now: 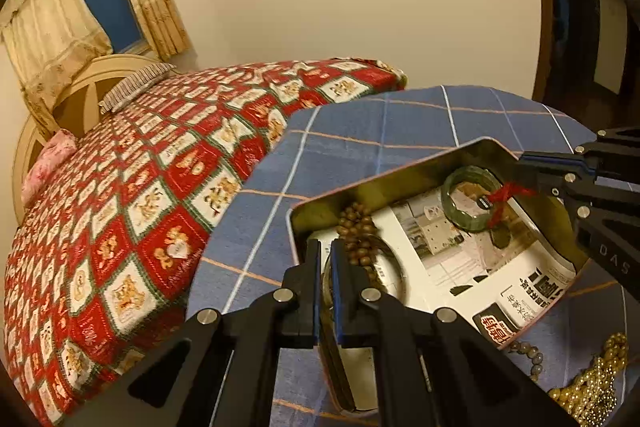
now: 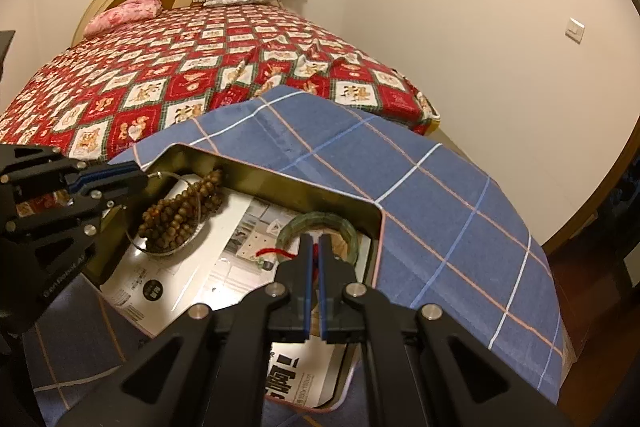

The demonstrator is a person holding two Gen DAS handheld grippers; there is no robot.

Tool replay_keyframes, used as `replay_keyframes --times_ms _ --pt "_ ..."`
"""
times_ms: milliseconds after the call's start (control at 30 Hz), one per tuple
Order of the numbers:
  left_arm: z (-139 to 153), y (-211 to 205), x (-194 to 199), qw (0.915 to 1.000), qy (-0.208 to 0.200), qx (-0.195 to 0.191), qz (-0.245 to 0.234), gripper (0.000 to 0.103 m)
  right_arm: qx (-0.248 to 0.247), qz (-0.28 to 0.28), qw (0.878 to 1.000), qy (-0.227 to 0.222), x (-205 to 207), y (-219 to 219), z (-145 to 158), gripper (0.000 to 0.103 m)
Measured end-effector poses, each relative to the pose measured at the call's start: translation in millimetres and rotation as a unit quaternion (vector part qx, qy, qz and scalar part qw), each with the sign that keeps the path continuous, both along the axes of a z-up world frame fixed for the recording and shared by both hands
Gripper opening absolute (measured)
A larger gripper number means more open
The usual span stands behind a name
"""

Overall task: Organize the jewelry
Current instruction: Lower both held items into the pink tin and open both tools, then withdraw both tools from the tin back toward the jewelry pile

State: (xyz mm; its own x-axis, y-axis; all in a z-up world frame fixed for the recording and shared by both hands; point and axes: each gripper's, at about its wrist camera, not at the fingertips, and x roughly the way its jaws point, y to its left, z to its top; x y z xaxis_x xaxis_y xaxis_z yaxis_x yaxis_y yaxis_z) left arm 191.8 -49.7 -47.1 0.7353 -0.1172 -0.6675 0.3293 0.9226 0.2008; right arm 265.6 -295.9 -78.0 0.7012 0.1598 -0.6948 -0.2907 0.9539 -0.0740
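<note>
An open metal tin lined with printed paper sits on the blue checked cloth. My left gripper is shut on the tin's near wall, beside brown wooden beads and a thin clear bangle. My right gripper is shut on a red cord tied to a green jade bangle, which lies in the tin's far corner.
Gold bead chains and a grey bead bracelet lie on the cloth by the tin. A bed with a red patterned quilt lies beyond. A wall and a doorway are on the right.
</note>
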Motion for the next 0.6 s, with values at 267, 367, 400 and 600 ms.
replay_keyframes --times_ms 267,367,400,600 --pt "10.2 6.1 -9.1 0.9991 -0.033 0.007 0.026 0.077 0.002 -0.016 1.000 -0.011 -4.9 -6.7 2.2 0.052" --pt "10.8 8.4 -12.5 0.9993 -0.031 0.002 0.022 0.078 0.000 -0.018 1.000 -0.014 -8.1 -8.1 3.5 0.053" --pt "10.5 9.1 -13.5 0.9993 -0.031 0.004 0.022 0.078 0.000 -0.020 1.000 -0.015 -9.4 -8.7 3.6 0.057" --pt "7.8 14.3 -22.1 0.9991 -0.030 0.011 0.029 0.078 0.004 -0.029 0.999 -0.017 -17.6 -13.1 5.4 0.060"
